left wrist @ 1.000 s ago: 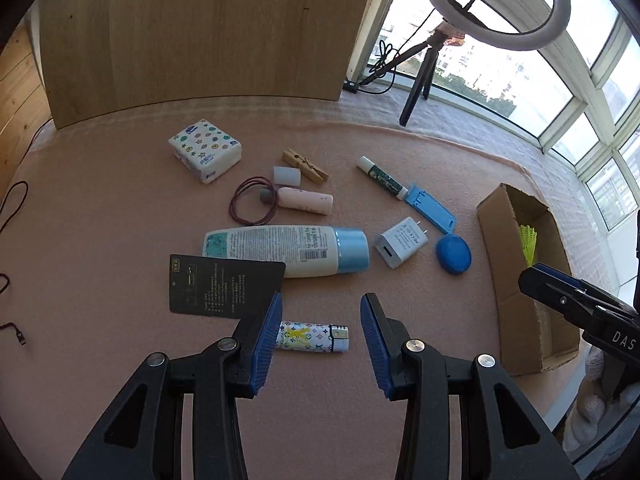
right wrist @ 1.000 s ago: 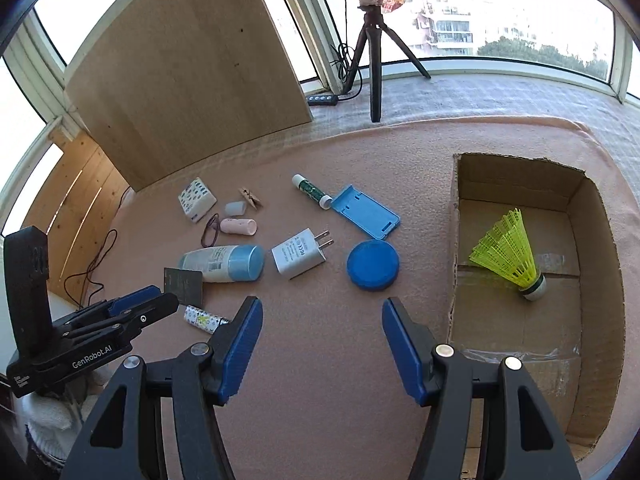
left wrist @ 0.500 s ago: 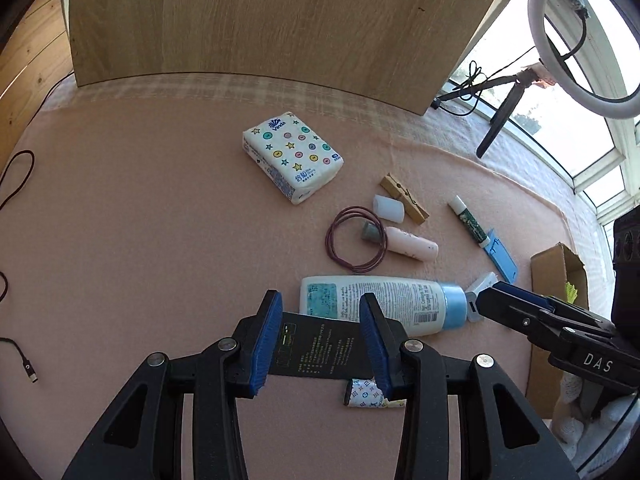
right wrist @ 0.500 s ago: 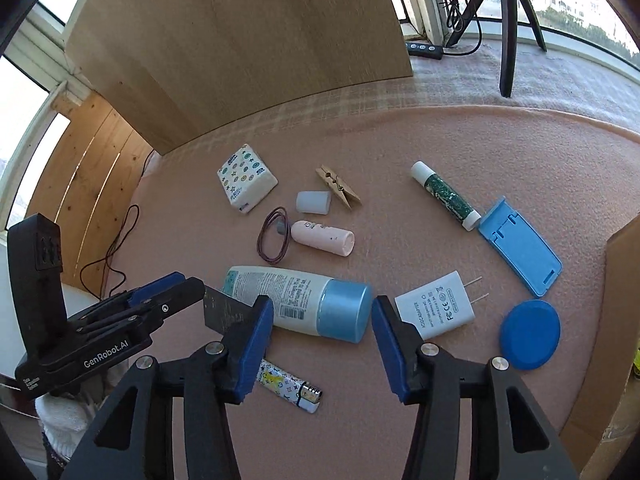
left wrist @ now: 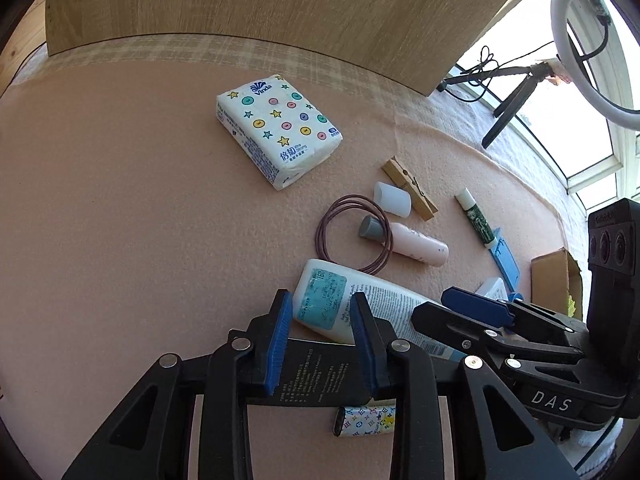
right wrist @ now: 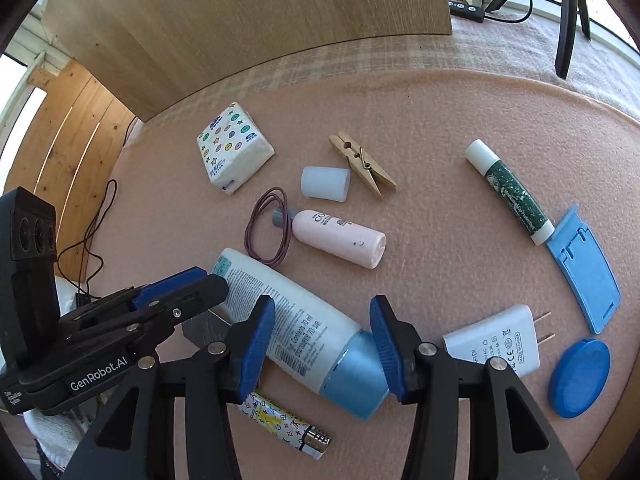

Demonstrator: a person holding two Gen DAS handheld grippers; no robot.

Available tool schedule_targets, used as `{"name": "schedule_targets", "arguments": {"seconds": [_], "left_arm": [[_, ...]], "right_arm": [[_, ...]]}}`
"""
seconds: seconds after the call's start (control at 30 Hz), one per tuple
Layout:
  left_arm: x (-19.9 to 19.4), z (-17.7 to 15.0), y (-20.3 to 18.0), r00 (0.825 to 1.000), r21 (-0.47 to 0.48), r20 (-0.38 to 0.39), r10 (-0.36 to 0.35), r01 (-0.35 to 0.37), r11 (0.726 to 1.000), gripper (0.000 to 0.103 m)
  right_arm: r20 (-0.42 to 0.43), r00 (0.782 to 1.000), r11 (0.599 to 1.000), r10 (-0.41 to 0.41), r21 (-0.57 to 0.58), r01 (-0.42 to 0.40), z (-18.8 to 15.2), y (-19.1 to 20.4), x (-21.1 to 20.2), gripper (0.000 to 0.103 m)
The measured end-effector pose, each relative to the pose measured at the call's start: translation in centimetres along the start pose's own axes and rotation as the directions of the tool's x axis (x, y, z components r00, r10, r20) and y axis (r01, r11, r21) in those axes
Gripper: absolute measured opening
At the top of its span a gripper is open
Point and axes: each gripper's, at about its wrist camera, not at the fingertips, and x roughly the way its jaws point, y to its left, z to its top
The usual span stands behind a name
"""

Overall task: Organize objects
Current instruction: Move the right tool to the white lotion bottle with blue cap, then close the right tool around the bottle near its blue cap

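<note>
A white lotion tube with a blue cap (right wrist: 312, 340) lies on the pink mat. My right gripper (right wrist: 322, 332) is open, its jaws on either side of the tube's cap end, not closed on it. My left gripper (left wrist: 320, 328) is open over a black card (left wrist: 316, 376), with the tube's flat end (left wrist: 324, 304) just ahead between its fingertips. A patterned lighter (right wrist: 286, 420) lies below the tube; it also shows in the left wrist view (left wrist: 366, 420). Each gripper shows in the other's view.
On the mat lie a tissue pack (left wrist: 278, 128), clothespin (right wrist: 362, 164), white cap (right wrist: 325, 183), pink bottle (right wrist: 338, 238), hair ties (right wrist: 268, 236), green glue stick (right wrist: 510, 192), blue phone stand (right wrist: 584, 274), white charger (right wrist: 494, 340) and blue disc (right wrist: 580, 378). A cardboard box (left wrist: 554, 276) stands far right.
Both grippers have moved forward and lower toward the lotion tube. The right jaws now bracket its cap end; the left jaws have come over the black card. The box has left the right view.
</note>
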Motion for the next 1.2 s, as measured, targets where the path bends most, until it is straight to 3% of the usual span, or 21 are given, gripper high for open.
{"name": "schedule_targets", "arguments": {"seconds": [0.37,0.57,0.87,1.2], "left_arm": [[1.1,-1.2,-5.2,0.998,0.133,-0.043,-0.040,0.046,0.990,0.028],[1.7,-3.0,-9.2,0.995,0.216,-0.078,-0.057,0.073,0.974,0.026],[0.9,-8.5,-11.8,0.988,0.255,-0.113,-0.102,0.128,0.959,0.025],[-0.7,-14.0,-13.3,0.990,0.320,-0.115,-0.086,0.119,0.940,0.025]], "right_arm": [[-0.018,1.000,0.999,0.013,-0.030,-0.013,-3.4,-0.3,-0.8,0.040],[-0.011,0.999,0.999,0.033,0.013,-0.033,-6.2,-1.8,-1.9,0.037],[0.000,0.999,0.997,0.051,0.064,-0.051,-11.3,-4.1,-4.0,0.036],[0.019,0.999,0.994,0.049,0.098,-0.051,-17.5,-4.2,-5.7,0.036]]}}
